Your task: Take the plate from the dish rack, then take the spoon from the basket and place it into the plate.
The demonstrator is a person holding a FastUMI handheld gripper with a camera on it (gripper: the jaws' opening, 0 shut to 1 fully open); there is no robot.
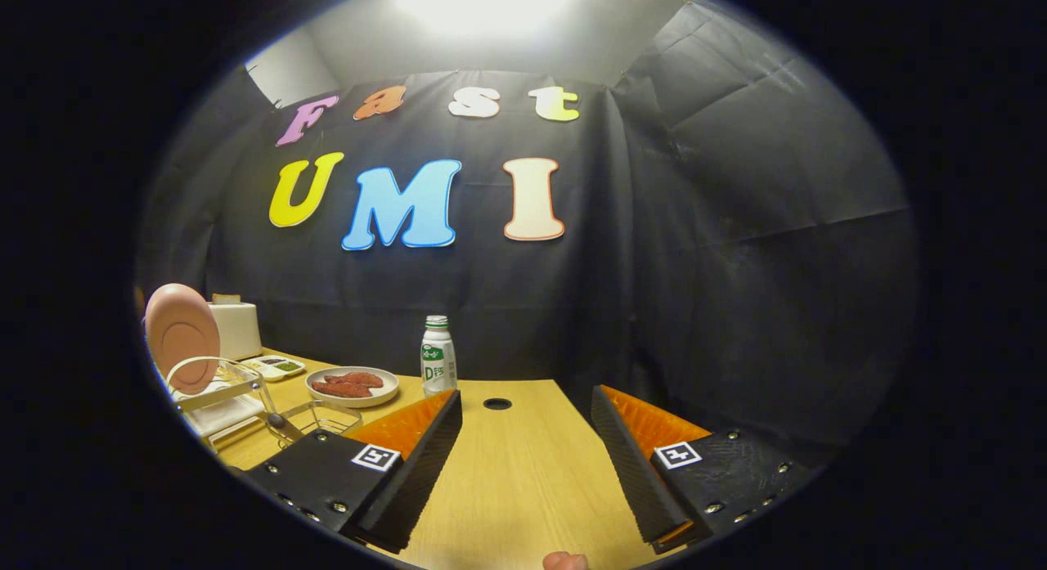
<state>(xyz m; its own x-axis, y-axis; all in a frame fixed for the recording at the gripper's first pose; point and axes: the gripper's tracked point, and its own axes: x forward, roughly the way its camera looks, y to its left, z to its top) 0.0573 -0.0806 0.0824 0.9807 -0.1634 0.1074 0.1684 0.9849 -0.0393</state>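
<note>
A pink plate (181,335) stands on edge in a white wire dish rack (214,394) far off to the left of my fingers. Just right of the rack, behind my left finger, is a clear wire basket (323,416) with the dark end of a spoon (278,423) poking out of it. My gripper (527,406) hovers above the wooden table (523,472), open wide, with nothing between its fingers. The plate and the basket are well to the left of it.
A white dish of reddish sausages (352,385) and a white bottle with a green cap (438,354) stand beyond the left finger. A white toaster (235,328) and a small tray (274,366) sit behind the rack. A round cable hole (496,404) lies ahead.
</note>
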